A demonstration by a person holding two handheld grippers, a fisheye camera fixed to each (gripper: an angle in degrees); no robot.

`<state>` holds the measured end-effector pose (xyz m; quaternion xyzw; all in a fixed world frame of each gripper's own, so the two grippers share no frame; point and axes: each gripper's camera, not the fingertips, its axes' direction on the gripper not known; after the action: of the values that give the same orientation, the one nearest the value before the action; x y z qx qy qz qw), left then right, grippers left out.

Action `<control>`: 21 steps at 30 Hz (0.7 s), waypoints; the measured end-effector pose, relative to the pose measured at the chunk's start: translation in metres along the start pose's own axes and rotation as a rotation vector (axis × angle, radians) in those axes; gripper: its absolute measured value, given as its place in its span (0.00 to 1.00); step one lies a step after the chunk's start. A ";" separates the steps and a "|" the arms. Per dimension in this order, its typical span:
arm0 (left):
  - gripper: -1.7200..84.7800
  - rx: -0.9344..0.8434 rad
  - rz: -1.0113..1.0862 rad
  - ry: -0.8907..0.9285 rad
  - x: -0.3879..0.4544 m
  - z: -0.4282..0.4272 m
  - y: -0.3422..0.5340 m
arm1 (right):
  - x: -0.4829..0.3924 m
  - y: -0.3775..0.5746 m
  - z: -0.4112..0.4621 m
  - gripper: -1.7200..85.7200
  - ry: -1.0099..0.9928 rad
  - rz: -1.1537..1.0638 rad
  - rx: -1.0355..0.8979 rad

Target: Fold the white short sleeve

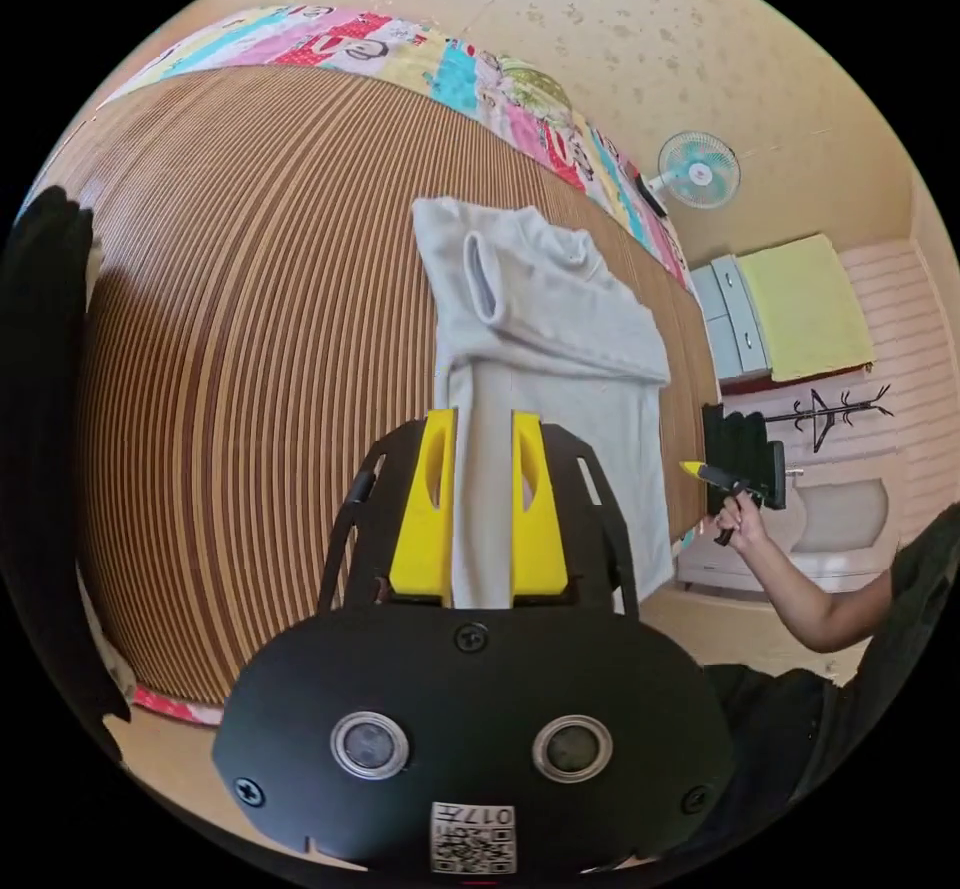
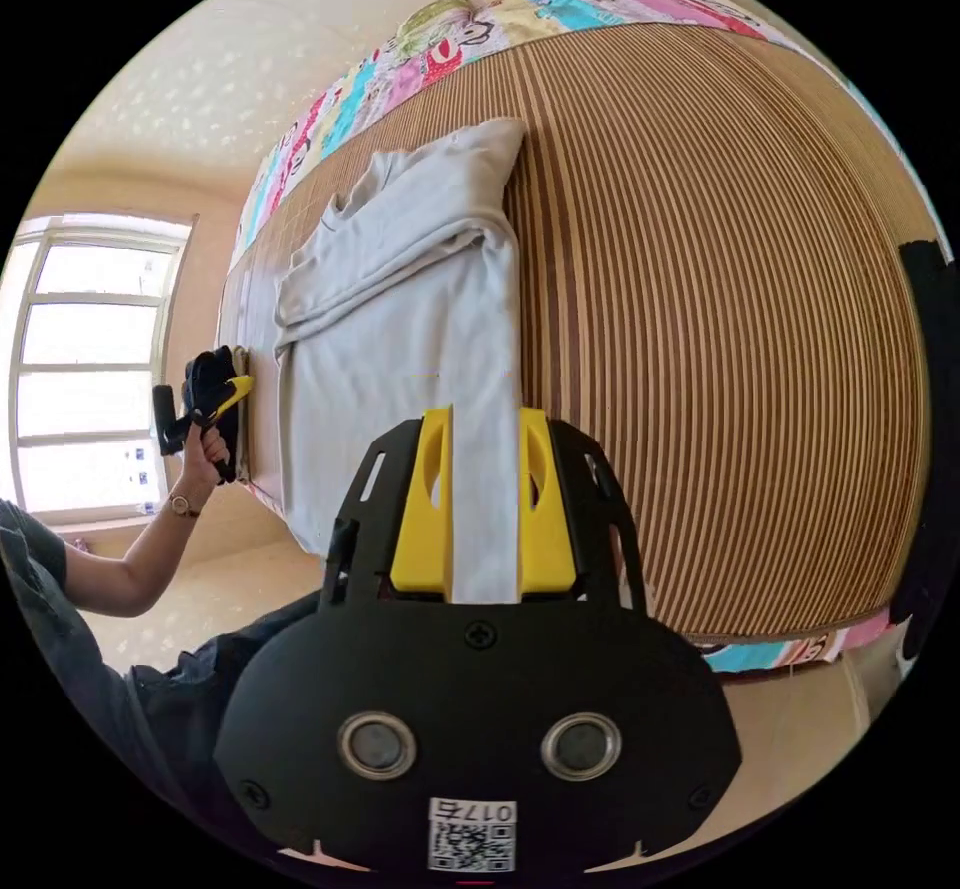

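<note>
Both tongs (image 1: 482,504) (image 2: 484,504) apart above shirt (image 1: 560,329) (image 2: 400,329) edges (mat (image 1: 250,329) beyond).

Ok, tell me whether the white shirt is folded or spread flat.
Partly folded: the white shirt lies on the striped mat with one sleeve side turned over its body.

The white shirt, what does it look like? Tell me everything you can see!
The white shirt is soft, plain cloth, lying flat on a brown striped mat. It is partly folded: one side and its short sleeve are turned over onto the body, making a long narrow shape. The neck end points toward the colourful blanket. Yellow jaws of the left gripper and right gripper stand at either side of its cloth.
</note>
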<state>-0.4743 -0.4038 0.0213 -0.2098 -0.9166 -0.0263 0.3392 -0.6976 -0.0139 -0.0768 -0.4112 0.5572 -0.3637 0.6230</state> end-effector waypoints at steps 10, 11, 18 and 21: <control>0.18 -0.557 -0.089 -0.087 -0.031 -0.015 0.188 | 0.057 0.094 -0.009 0.16 -0.015 0.030 -0.534; 0.18 -0.587 -0.082 -0.083 -0.038 -0.009 0.188 | 0.061 0.097 -0.006 0.17 -0.013 0.035 -0.557; 0.07 -0.720 -0.037 0.224 -0.101 0.021 0.140 | 0.090 0.079 -0.003 0.08 -0.303 0.075 -0.536; 0.04 -0.703 -0.006 0.403 -0.111 -0.012 0.142 | 0.098 0.106 -0.042 0.07 -0.432 0.080 -0.428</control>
<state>-0.3339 -0.3175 -0.0533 -0.3012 -0.7674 -0.3799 0.4196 -0.7285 -0.0655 -0.2142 -0.5788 0.4914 -0.1175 0.6401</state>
